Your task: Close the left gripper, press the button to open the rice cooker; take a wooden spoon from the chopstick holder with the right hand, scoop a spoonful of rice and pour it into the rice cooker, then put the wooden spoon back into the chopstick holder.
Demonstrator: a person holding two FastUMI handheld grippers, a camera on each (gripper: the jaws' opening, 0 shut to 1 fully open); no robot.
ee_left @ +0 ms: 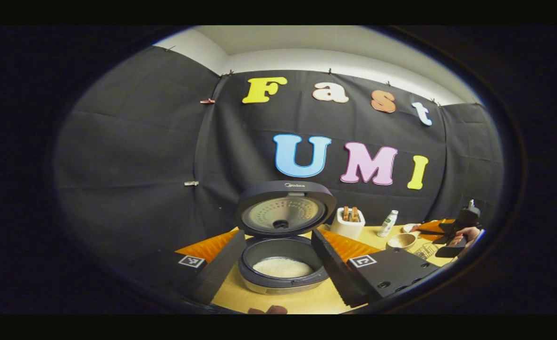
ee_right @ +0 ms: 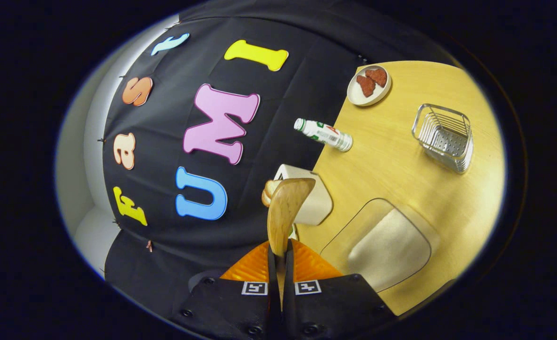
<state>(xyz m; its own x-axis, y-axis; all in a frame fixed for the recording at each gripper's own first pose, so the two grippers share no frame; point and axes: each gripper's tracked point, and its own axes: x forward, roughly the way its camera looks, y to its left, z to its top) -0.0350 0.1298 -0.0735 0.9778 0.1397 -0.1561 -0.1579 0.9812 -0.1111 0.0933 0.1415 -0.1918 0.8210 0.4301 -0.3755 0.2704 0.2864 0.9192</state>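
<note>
The rice cooker [ee_left: 283, 278] stands in front of me with its lid [ee_left: 284, 208] raised and white rice [ee_left: 282, 267] in the pot. My left gripper [ee_left: 278, 232] is open, its fingers spread to either side of the cooker. My right gripper [ee_right: 279, 250] is shut on the handle of the wooden spoon [ee_right: 285, 203], whose head points at the white chopstick holder [ee_right: 312, 204]. I see no rice on the spoon's visible side. The rice bowl [ee_right: 388, 246] lies just right of the fingers. In the left gripper view the holder [ee_left: 348, 223] stands right of the cooker, and a hand holds the right gripper [ee_left: 455, 231] far right.
On the wooden table [ee_right: 401, 179] stand a small bottle [ee_right: 324, 134], a plate with reddish pieces [ee_right: 368, 85] and a wire basket [ee_right: 443, 137]. The black cloth wall runs right behind the cooker and the holder.
</note>
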